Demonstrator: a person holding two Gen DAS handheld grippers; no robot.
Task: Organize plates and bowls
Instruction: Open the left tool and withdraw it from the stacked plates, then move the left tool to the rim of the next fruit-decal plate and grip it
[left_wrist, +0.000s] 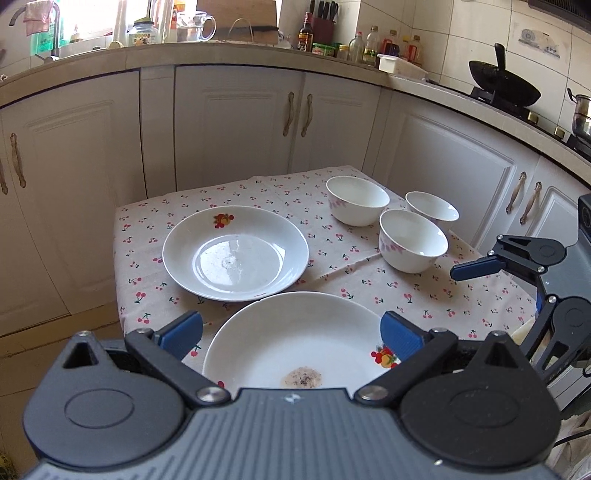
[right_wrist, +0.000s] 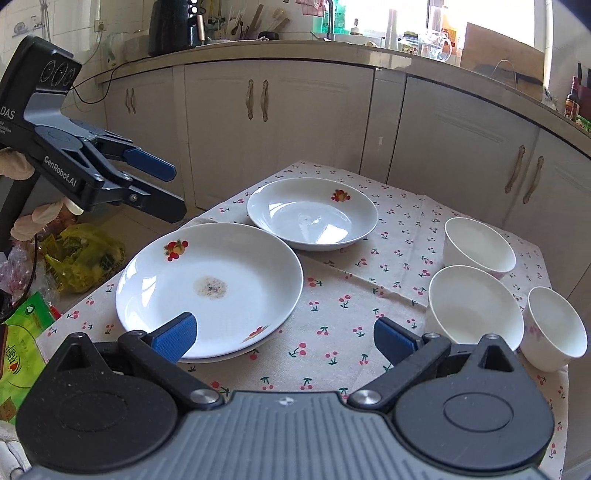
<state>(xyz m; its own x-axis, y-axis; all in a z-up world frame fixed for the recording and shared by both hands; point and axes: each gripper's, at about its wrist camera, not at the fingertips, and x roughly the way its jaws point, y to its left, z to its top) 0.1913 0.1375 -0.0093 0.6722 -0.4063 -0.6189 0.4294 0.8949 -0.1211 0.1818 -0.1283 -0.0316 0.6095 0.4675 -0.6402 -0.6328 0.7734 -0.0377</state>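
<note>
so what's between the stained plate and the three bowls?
Only bare cherry-print tablecloth lies between the stained plate and the bowls, clearest in the right wrist view. The clean plate sits farther back, off that line.

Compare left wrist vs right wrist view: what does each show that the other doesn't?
Left wrist only: a black wok on the stove at far right, and a row of sauce bottles on the counter.

Right wrist only: a yellow plastic bag on the floor left of the table, a black appliance on the counter, and a gloved hand holding the left tool.

Both: the stained plate nearest the cameras, the clean plate behind it, three white bowls and the cherry-print tablecloth. Both tools are open and hold nothing.
</note>
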